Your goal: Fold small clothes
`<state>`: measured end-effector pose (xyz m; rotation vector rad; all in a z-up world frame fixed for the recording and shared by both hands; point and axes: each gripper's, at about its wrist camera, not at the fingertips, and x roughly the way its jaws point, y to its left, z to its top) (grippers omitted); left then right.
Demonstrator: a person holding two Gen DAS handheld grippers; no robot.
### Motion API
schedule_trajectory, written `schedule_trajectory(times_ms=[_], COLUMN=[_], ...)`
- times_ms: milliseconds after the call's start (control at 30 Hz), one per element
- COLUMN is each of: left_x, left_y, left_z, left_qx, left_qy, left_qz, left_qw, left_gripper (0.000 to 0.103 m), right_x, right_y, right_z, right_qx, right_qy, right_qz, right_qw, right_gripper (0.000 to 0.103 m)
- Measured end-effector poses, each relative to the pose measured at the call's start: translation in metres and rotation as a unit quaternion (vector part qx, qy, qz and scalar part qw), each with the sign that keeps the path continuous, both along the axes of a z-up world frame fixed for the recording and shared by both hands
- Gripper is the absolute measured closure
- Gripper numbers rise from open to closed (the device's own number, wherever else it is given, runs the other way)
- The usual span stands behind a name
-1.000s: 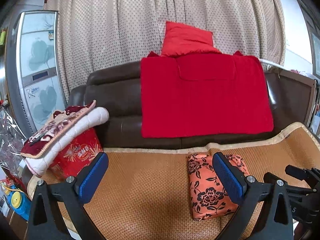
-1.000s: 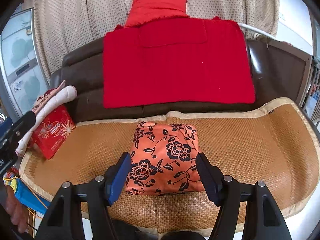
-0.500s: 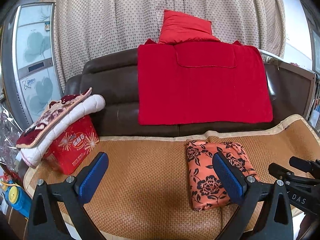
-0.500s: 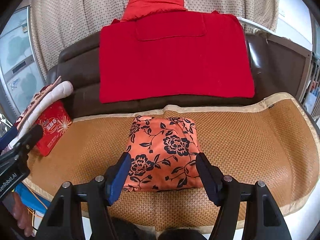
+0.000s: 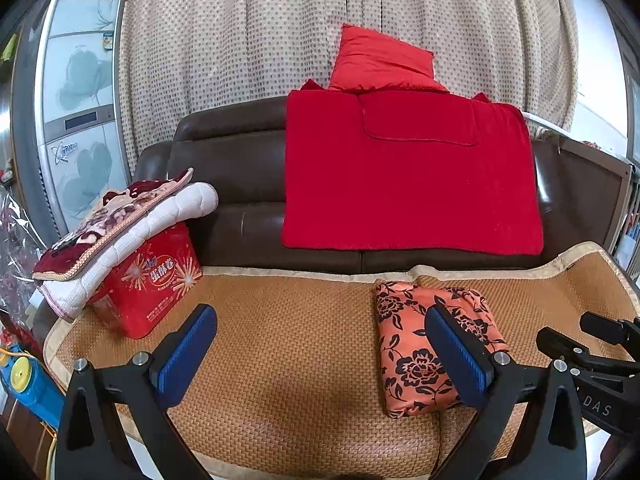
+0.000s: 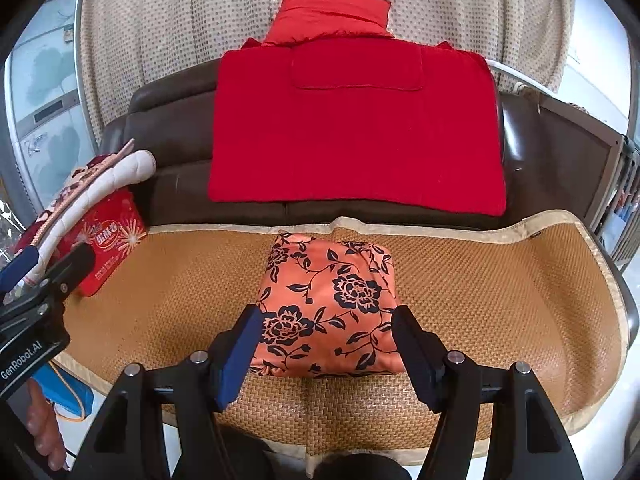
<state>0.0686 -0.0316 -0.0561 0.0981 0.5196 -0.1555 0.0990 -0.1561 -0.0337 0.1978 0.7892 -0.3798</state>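
The folded floral cloth (image 6: 330, 300) lies on the woven mat (image 6: 500, 280), nearer the sofa back than the front edge. Over the last second both views have backed off slightly, so the fold looks finished. The right gripper (image 6: 326, 354) and left gripper (image 5: 320, 354) are both wide open, holding nothing.

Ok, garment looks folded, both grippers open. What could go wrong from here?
The folded garment is puffy; its top layer may spring open if nudged. The right gripper hovers right at its near edge and could snag it. The left gripper has one finger close beside it, so a sideways sweep might drag it.
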Motion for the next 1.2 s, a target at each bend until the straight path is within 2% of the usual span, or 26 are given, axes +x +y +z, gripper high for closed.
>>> schedule_trajectory(times_ms=[300, 533, 700, 900, 1200], left_x=[-0.007, -0.027, -0.037, -0.042, -0.048], left_y=[0.007, 0.014, 0.015, 0.006, -0.024], left_z=[0.002, 0.017, 0.022, 0.027, 0.033], left_qx=[0.008, 0.020, 0.012, 0.008, 0.025], left_qy=[0.003, -0.016, -0.023, -0.026, -0.033], left_qz=[-0.011, -0.027, -0.023, -0.017, -0.013], left_qw=[0.9999, 0.9993, 0.9994, 0.9995, 0.9991], left_gripper=[0.000, 0.000, 0.000, 0.000, 0.000], right_x=[0.002, -0.004, -0.009, -0.016, -0.038], right_y=[0.014, 0.018, 0.022, 0.024, -0.006], right_z=[0.002, 0.011, 0.016, 0.020, 0.018], right_qx=[-0.004, -0.001, -0.005, -0.013, 0.010], right_qy=[0.000, -0.011, -0.012, -0.016, -0.033], right_qz=[0.001, -0.009, -0.007, 0.007, 0.003], right_qw=[1.000, 1.000, 1.000, 1.000, 0.999], right_gripper=[0.032, 0.032, 0.032, 0.032, 0.032])
